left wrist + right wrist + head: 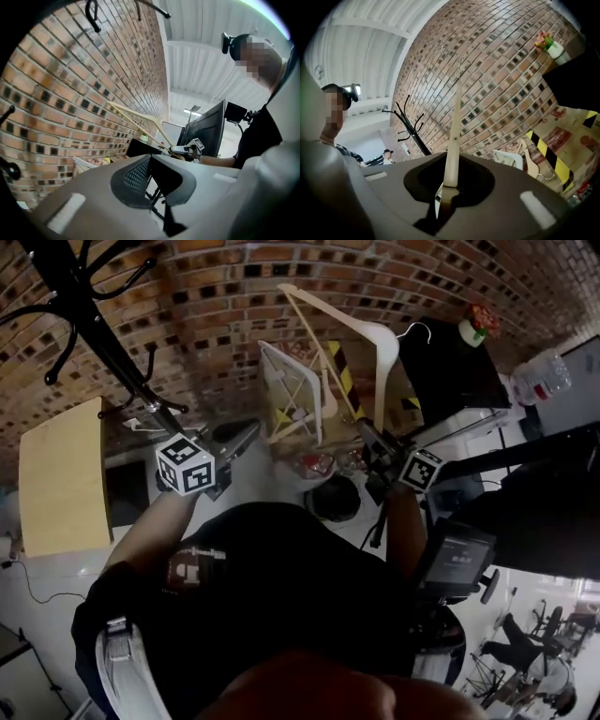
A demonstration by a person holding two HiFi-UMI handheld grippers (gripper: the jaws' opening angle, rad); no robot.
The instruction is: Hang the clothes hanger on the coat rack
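The cream wooden clothes hanger [375, 338] with a metal hook stands up in front of the brick wall. My right gripper [370, 439] is shut on its lower end. In the right gripper view the hanger [453, 131] rises straight out of the right gripper [451, 180]. The black coat rack [94, 324] stands at the upper left, apart from the hanger, and shows farther off as the coat rack [410, 126]. My left gripper [242, 439] is open and empty, held level between rack and hanger. From the left gripper [151, 164] I see the hanger [136, 117] and the right gripper [187, 150].
A white wire rack [291, 395] and a yellow-and-black striped box [347, 381] stand by the wall below the hanger. A wooden tabletop [61, 474] lies at the left. A black cabinet [450, 371] with a potted plant [478, 324] and a dark monitor [553, 502] are at the right.
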